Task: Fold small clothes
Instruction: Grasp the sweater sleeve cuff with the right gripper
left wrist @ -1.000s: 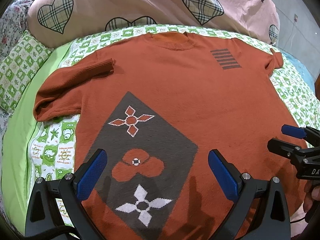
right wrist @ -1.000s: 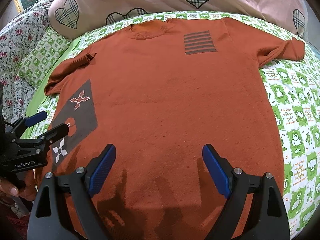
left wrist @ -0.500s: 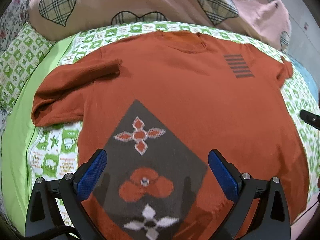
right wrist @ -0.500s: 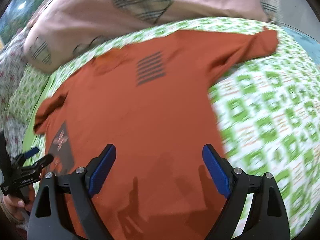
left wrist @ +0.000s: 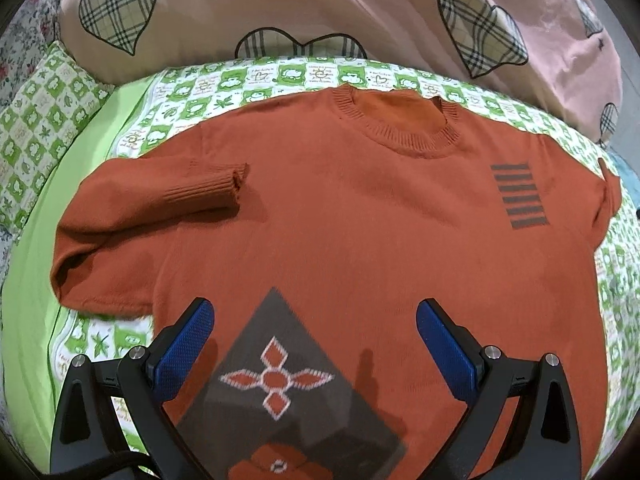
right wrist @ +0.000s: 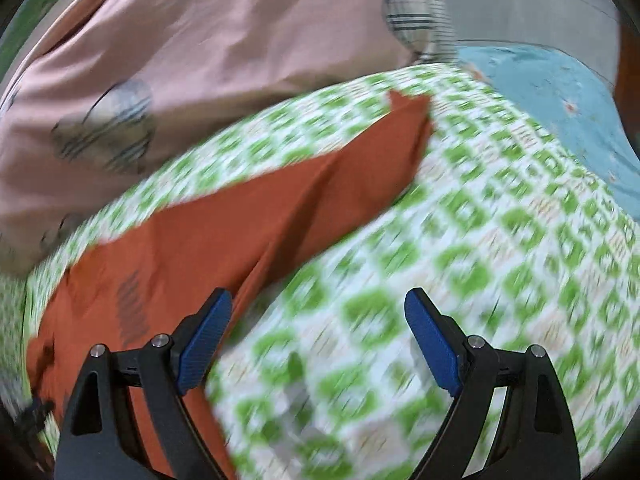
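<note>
An orange knit sweater (left wrist: 360, 220) lies flat, front up, on the bed. It has a grey diamond patch (left wrist: 280, 380) near the hem and dark stripes (left wrist: 518, 196) on the chest. Its left sleeve (left wrist: 160, 204) is folded in over the body. My left gripper (left wrist: 314, 344) is open and empty above the patch. My right gripper (right wrist: 318, 334) is open and empty above the sheet, right of the sweater's edge. The sweater's right sleeve (right wrist: 340, 184) stretches out ahead of it; this view is blurred.
A green-and-white checked sheet (left wrist: 280, 76) covers the bed and also shows in the right wrist view (right wrist: 500, 260). A pink duvet with plaid hearts (left wrist: 320, 4) lies along the far side. A green checked pillow (left wrist: 36, 120) sits at the left. Light blue fabric (right wrist: 560, 96) lies far right.
My left gripper moved forward over the sweater toward the collar. My right gripper swung right, off the sweater's body toward the outstretched right sleeve, and has left the left view.
</note>
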{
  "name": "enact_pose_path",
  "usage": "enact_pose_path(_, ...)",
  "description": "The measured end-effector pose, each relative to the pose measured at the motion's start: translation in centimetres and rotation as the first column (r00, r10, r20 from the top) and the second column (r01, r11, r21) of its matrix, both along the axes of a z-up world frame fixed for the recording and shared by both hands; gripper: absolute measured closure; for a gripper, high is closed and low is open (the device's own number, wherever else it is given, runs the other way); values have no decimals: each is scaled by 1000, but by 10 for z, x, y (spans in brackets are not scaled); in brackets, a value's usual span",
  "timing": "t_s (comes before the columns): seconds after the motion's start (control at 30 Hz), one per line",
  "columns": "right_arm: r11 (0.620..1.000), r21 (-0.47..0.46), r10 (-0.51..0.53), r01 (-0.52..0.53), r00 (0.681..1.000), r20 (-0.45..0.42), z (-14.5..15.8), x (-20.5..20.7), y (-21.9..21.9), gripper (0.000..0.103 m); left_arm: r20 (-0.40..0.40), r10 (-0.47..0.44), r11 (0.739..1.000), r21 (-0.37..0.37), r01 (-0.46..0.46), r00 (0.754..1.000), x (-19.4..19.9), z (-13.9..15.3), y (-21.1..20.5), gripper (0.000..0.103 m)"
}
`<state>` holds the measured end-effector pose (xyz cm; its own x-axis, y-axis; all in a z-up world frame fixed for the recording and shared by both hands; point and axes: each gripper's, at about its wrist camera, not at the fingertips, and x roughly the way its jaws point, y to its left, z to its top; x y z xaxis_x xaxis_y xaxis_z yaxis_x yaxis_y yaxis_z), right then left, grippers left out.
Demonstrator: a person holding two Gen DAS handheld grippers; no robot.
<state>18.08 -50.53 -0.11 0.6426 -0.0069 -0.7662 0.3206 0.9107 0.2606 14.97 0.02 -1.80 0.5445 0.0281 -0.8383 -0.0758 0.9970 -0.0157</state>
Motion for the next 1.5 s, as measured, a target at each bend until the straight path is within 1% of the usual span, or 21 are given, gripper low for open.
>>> enact_pose_path(0.13, 992, 51, -112, 111, 994, 17, 1, 44, -58, 15, -28, 5, 1000, 11, -5, 1000, 15, -10, -8, 2)
enact_pose_path(0.2, 986, 80, -151, 149, 988, 18, 0, 63, -78, 15, -52, 11, 1000, 11, -10, 999, 19, -17, -12, 2)
enact_pose_path(0.27, 980, 97, -178, 176, 984, 17, -3, 87, -99, 19, -74, 20, 1000, 6, -20, 997, 24, -25, -16, 2)
enact_pose_path(0.33, 979, 92, -185, 184, 983, 3, -7, 106, -110, 27, -99, 28, 1000, 0, -28, 995, 29, -33, -19, 2)
enact_pose_path(0.47, 971, 103, -215, 216, 976, -22, -16, 138, -131, 35, -138, 36, 999, -8, -37, 990, 33, -44, -27, 2)
enact_pose_path(0.5, 968, 108, -224, 225, 974, -24, -17, 143, -135, 42, -141, 35, 999, -7, -36, 989, 34, -45, -29, 2)
enact_pose_path(0.53, 966, 114, -229, 232, 973, -33, -19, 149, -140, 58, -142, 33, 999, -5, -34, 989, 35, -46, -31, 2)
enact_pose_path(0.6, 968, 104, -221, 226, 973, -62, -23, 156, -141, 80, -147, 26, 1000, -6, -28, 989, 36, -49, -33, 2)
enact_pose_path(0.63, 971, 93, -213, 220, 974, -77, -24, 158, -139, 91, -148, 24, 1000, -8, -26, 989, 36, -49, -34, 2)
enact_pose_path(0.67, 975, 83, -202, 208, 976, -78, -24, 157, -136, 94, -147, 23, 1000, -10, -25, 989, 37, -50, -34, 2)
enact_pose_path(0.77, 987, 64, -145, 147, 989, -36, -12, 147, -114, 96, -136, 22, 999, -21, -25, 991, 37, -47, -34, 2)
enact_pose_path(0.87, 996, 76, -45, 43, 999, 28, 5, 132, -72, 96, -125, 28, 999, -36, -32, 992, 35, -42, -27, 2)
enact_pose_path(0.97, 990, 117, 66, -75, 995, 79, 17, 118, -18, 96, -114, 41, 997, -53, -48, 993, 27, -33, -14, 2)
enact_pose_path(1.03, 974, 156, 145, -162, 983, 115, 22, 111, 22, 96, -103, 53, 996, -67, -60, 993, 19, -27, -1, 2)
enact_pose_path(1.13, 926, 227, 264, -301, 948, 177, 28, 103, 91, 96, -90, 76, 993, -85, -83, 993, 10, -20, 14, 2)
enact_pose_path(1.2, 878, 274, 342, -393, 915, 215, 29, 100, 139, 96, -85, 93, 990, -99, -102, 992, 3, -16, 28, 2)
enact_pose_path(1.3, 774, 347, 454, -529, 847, 276, 31, 93, 212, 96, -80, 118, 985, -119, -127, 990, -10, -14, 47, 2)
enact_pose_path(1.33, 731, 357, 503, -581, 813, 293, 31, 89, 243, 96, -80, 126, 983, -126, -135, 989, -14, -14, 52, 2)
enact_pose_path(1.4, 671, 360, 574, -648, 761, 301, 28, 81, 284, 96, -85, 139, 978, -142, -150, 987, -20, -14, 64, 2)
enact_pose_path(1.43, 633, 365, 616, -683, 730, 296, 23, 77, 310, 96, -86, 149, 976, -147, -161, 985, -22, -13, 70, 2)
enact_pose_path(1.5, 586, 371, 667, -721, 688, 286, 15, 71, 343, 96, -83, 166, 971, -162, -178, 983, -27, -11, 82, 2)
